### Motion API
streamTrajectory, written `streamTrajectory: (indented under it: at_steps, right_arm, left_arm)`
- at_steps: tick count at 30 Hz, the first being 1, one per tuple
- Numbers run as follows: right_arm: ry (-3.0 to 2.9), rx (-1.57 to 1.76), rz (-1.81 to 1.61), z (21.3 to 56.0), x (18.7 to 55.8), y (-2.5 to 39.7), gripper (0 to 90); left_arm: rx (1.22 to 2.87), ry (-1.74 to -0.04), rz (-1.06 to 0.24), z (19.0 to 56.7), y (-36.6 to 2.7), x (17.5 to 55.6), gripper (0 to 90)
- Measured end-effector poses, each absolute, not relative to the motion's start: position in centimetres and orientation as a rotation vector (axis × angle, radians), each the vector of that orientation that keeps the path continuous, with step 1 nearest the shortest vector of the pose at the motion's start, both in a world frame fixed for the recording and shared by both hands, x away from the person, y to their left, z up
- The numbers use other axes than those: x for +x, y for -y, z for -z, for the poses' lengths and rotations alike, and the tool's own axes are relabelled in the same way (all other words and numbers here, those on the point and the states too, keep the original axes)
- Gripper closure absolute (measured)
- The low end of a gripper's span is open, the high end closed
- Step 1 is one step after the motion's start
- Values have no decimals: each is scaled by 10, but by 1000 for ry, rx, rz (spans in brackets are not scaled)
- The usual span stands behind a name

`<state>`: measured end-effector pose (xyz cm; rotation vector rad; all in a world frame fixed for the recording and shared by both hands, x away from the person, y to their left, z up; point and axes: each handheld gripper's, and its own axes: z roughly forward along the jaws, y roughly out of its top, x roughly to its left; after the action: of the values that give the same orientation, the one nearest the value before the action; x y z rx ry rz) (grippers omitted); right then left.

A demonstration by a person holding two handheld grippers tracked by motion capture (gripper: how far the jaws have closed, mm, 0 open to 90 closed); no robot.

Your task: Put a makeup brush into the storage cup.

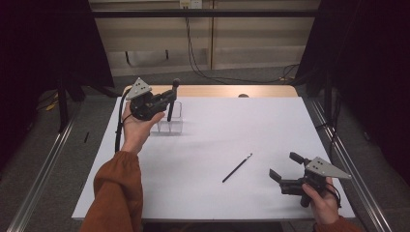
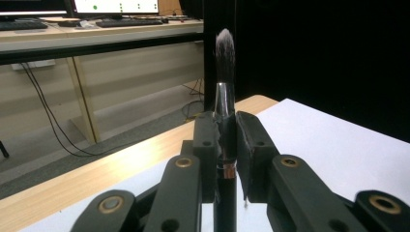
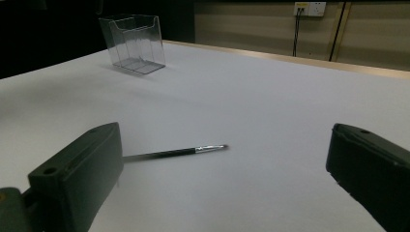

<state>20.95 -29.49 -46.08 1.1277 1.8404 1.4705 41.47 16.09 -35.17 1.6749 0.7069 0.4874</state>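
My left gripper [image 1: 170, 96] is raised at the back left, shut on a black makeup brush [image 1: 172, 100] held upright, bristles up. In the left gripper view the brush [image 2: 225, 96] stands clamped between the two jaws of the left gripper [image 2: 226, 145], its fluffy tip above them. The brush hangs over a clear plastic holder [image 1: 169, 122] on the white table. A thin black brush [image 1: 237, 167] lies flat near the middle. My right gripper [image 1: 285, 166] rests open at the front right, and in the right gripper view the thin brush [image 3: 176, 152] lies between and beyond its wide jaws.
The white sheet [image 1: 227, 130] covers the table; a wooden strip [image 1: 217, 91] shows along its far edge. The clear holder [image 3: 133, 42] has several empty compartments. Cables hang from the back wall. Dark curtains flank both sides.
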Motion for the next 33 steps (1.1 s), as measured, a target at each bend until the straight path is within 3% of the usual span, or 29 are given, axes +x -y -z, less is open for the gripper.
streamTrajectory:
  at_steps: [11, 33]
  right_arm:
    - [-1843, 1124, -1467, 461, 210, 295, 0]
    - [-1843, 1126, -1471, 461, 209, 296, 0]
  left_arm:
    - [1679, -692, -527, 347, -155, 422, 798]
    - [1672, -750, -533, 374, -145, 447, 797]
